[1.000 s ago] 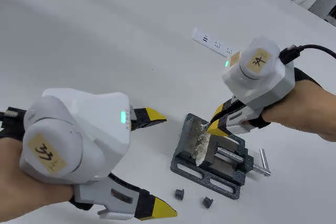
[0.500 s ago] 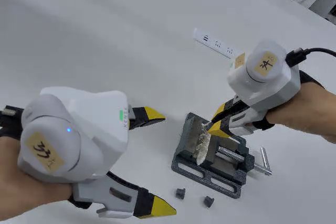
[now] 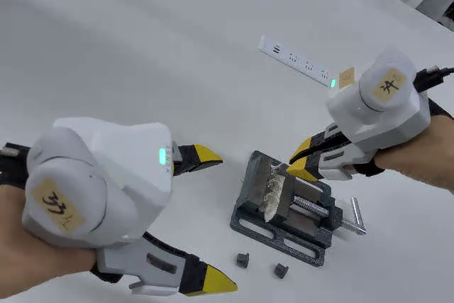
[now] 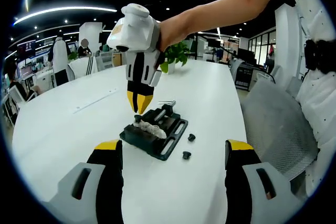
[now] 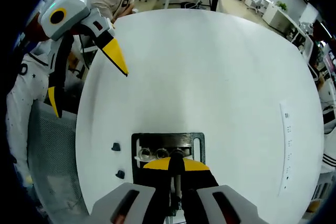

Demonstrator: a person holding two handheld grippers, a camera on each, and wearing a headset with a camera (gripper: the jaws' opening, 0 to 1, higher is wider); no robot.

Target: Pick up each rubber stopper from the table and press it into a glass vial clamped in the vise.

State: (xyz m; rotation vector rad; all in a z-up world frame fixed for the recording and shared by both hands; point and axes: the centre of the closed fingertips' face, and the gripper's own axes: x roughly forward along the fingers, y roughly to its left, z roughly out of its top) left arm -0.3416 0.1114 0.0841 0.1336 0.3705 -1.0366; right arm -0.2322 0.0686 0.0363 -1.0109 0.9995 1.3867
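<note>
— Reading the tan stickers, what do we make out?
— We read a handwritten 33, roughly, on the left gripper [image 3: 216, 219] and 34 on the right gripper [image 3: 296, 163].
— And the dark grey metal vise [image 3: 284, 226]?
— We see clear glass vials [image 5: 149, 154] clamped in it. The right jaws are closed just above it, the left jaws spread wide. Two small black rubber stoppers [image 3: 242, 261] lie on the white table [image 3: 142, 47] beside it.
</note>
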